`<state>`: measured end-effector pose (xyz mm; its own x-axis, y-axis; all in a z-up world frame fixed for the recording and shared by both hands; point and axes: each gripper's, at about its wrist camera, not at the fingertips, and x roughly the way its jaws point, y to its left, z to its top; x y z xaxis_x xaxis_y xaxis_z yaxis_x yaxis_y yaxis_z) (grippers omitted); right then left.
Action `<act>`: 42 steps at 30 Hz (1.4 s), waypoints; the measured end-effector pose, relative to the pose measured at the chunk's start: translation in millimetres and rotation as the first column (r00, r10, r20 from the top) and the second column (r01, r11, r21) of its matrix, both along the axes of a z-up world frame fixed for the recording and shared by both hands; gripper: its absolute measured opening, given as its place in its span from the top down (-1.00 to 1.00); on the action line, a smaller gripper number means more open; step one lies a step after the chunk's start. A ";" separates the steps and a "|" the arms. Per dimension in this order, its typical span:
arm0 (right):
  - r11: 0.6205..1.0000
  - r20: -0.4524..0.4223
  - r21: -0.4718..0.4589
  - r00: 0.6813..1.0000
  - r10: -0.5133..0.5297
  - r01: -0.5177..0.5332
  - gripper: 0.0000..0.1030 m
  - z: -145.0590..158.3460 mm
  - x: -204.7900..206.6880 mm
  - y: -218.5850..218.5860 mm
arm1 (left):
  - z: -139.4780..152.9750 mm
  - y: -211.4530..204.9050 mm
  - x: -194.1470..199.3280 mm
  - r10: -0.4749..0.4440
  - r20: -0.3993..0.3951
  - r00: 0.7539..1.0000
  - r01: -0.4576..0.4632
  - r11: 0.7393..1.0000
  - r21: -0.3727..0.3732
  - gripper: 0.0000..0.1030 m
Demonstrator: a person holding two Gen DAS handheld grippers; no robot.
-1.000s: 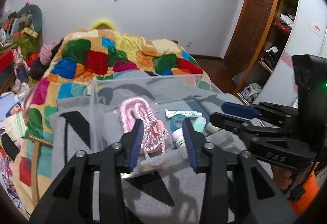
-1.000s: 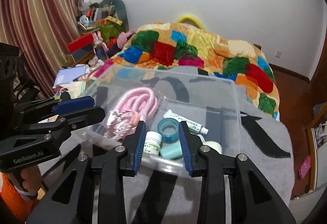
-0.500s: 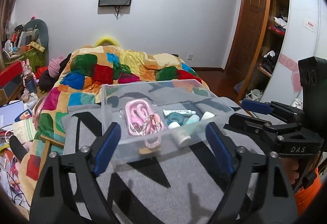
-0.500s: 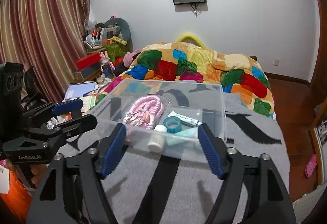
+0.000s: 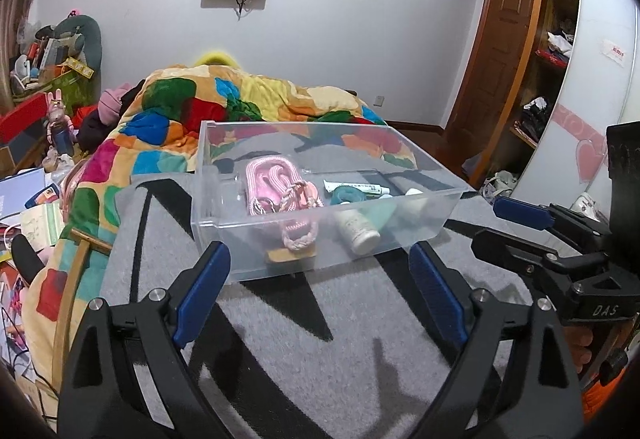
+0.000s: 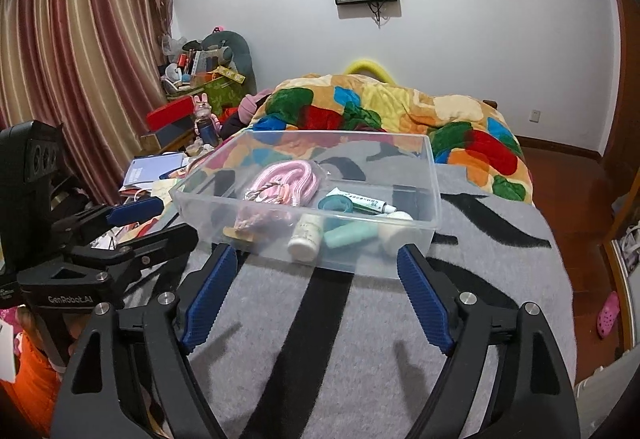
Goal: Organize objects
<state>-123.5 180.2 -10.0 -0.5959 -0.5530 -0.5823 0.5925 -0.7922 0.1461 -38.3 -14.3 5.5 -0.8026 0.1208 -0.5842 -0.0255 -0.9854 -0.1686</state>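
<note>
Straight ahead of both spread, empty grippers, left gripper (image 5: 320,291) and right gripper (image 6: 316,295), the clear plastic bin (image 5: 424,235) is set broadside, roughly equally near each.

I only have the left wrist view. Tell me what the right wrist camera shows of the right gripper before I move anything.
Observer: The right gripper is open, its blue pads spread wide in front of the clear bin's near wall, with nothing gripped.
Operator: Report how my left gripper looks from that side.
Observer: The left gripper sits by the bin's left corner, jaws apart and holding nothing.
Operator: Name anything on the floor to the right.
Observer: A pink clog lies on the wooden floor beside the bed.
</note>
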 end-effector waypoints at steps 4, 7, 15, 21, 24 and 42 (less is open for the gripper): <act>1.000 -0.001 0.001 1.000 -0.001 0.001 -0.56 -2.6 2.4 0.2 | -2.8 2.6 0.4 -0.005 0.004 1.000 0.005 1.000 -0.008 -0.78; 1.000 0.002 -0.001 1.000 -0.003 0.003 -0.56 -3.9 2.9 1.7 | -3.2 4.6 0.8 -0.012 0.004 1.000 0.012 1.000 -0.008 -0.78; 1.000 0.006 -0.006 1.000 -0.007 0.007 -0.56 -3.6 3.9 2.1 | -2.4 5.7 2.3 -0.012 0.000 1.000 0.012 1.000 -0.011 -0.78; 1.000 0.004 -0.008 1.000 -0.007 0.007 -0.56 -3.0 4.7 1.9 | -1.6 6.3 2.8 -0.013 -0.001 1.000 0.013 1.000 -0.010 -0.78; 1.000 0.004 -0.007 1.000 -0.006 0.006 -0.56 -2.3 6.0 1.5 | -1.7 6.4 2.8 -0.013 -0.003 1.000 0.013 1.000 -0.009 -0.78; 1.000 -0.001 -0.026 1.000 0.000 0.000 -0.56 5.1 11.5 2.1 | 4.5 9.1 5.5 -0.020 -0.011 1.000 0.020 1.000 0.001 -0.79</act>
